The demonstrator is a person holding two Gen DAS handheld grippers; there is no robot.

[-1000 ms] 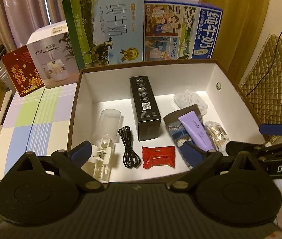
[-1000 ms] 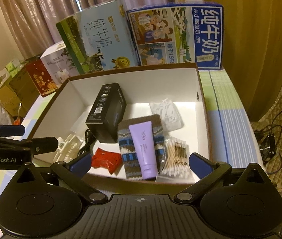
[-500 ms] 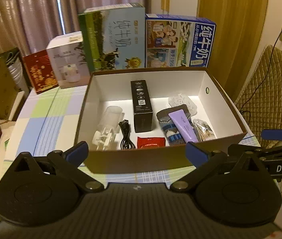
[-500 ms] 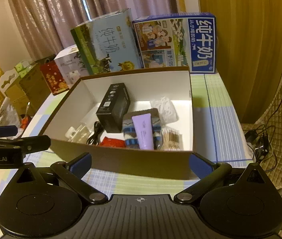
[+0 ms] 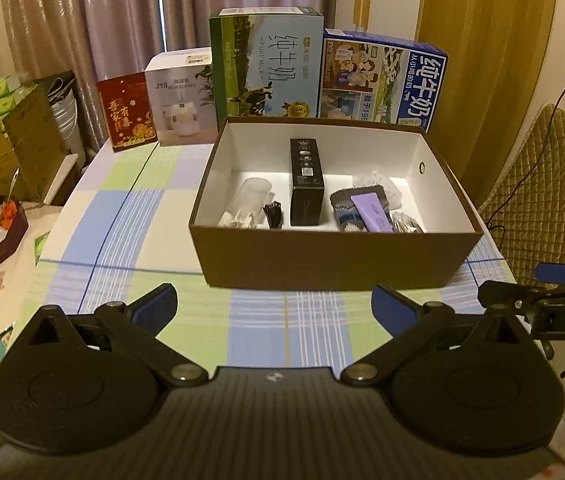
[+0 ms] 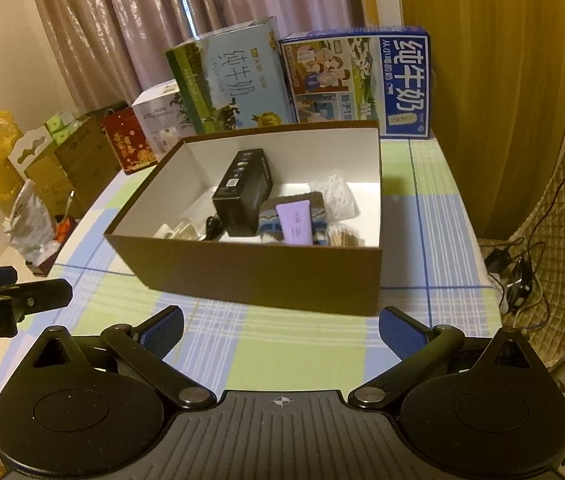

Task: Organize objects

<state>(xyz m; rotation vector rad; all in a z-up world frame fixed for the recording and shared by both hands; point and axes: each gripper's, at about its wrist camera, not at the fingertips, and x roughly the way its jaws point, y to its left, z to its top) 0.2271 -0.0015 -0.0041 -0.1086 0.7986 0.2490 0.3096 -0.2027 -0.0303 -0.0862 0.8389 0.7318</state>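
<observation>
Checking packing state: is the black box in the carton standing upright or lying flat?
Lying flat. The black box rests lengthwise on the floor of the brown carton, its printed face up, between cable and sock.

The left gripper hovers over the checked tablecloth with its jaws spread wide and empty, short of the brown box. Inside lie a black carton, a purple tube on a knitted sock, and what may be a coiled cable. The right gripper shows at the right edge.
</observation>
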